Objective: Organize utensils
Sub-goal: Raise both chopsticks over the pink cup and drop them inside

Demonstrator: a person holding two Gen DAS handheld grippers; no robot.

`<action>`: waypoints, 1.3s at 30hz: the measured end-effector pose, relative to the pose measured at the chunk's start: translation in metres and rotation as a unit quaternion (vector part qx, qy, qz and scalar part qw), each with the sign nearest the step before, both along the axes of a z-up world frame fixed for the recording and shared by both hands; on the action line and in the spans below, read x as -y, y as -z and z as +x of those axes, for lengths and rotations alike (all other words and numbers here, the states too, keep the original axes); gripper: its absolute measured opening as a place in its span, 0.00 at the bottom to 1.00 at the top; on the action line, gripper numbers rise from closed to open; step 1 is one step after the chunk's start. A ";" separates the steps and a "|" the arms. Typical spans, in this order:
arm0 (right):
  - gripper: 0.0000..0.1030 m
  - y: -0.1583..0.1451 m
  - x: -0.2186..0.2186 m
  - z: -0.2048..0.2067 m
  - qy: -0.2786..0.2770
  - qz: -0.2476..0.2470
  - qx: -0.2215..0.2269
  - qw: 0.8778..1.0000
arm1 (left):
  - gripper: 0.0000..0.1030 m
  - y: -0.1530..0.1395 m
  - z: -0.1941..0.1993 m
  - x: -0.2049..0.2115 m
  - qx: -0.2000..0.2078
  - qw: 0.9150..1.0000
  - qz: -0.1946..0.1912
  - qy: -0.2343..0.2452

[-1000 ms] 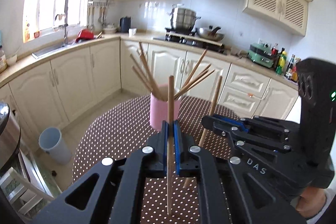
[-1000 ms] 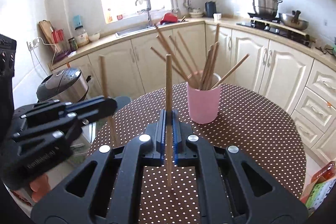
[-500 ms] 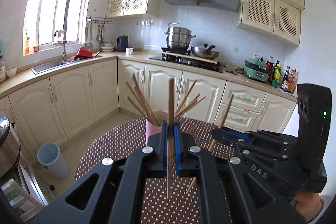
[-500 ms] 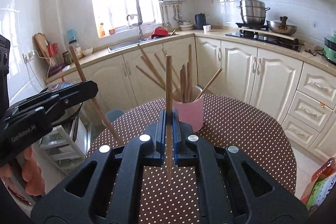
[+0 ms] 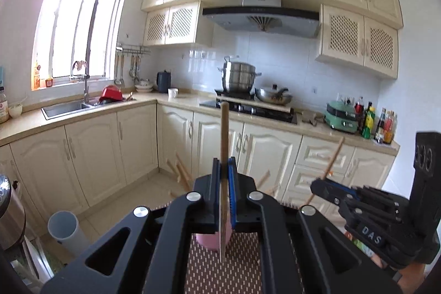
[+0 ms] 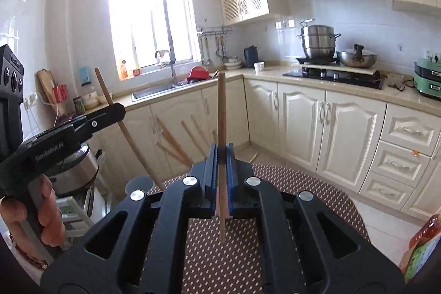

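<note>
One brown dotted tabletop [image 6: 303,200] amid cream kitchen cabinets [image 6: 300,123].

Both grippers, left gripper [image 5: 224,170] and right gripper [image 6: 222,156], were matte black with blue-lined fingers and round silver screws; bare skin showed on the hand [image 6: 41,214] at eight o'clock.

My right gripper [image 6: 221,156] sits at six o'clock, jaws pinched on a chopstick [image 6: 221,112] standing upright toward twelve. At nine o'clock I see my left gripper [image 6: 110,112] clamping a second chopstick [image 6: 124,128] that leans up toward eleven, my hand [image 6: 41,216] wrapped on its handle at eight. More chopsticks [image 6: 171,139] fan out just behind my jaws. The dotted table [image 6: 317,200] spreads toward four o'clock.
</note>
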State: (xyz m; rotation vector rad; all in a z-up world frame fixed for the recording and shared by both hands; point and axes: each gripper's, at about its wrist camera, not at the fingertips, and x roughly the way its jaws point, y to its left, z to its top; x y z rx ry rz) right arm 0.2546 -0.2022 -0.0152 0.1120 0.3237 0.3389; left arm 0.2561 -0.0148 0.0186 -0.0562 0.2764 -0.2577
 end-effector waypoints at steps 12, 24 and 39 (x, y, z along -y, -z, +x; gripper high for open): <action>0.06 -0.019 0.006 0.032 0.026 0.022 0.058 0.998 | 0.06 -0.019 0.040 0.012 0.068 0.997 -0.007 -0.025; 0.06 -0.012 -0.007 0.060 0.033 0.022 0.079 0.996 | 0.06 0.009 0.074 0.017 0.066 0.997 -0.003 -0.029; 0.06 0.005 -0.020 0.072 0.022 0.008 0.047 0.999 | 0.25 0.036 0.080 0.023 0.033 0.998 0.036 -0.034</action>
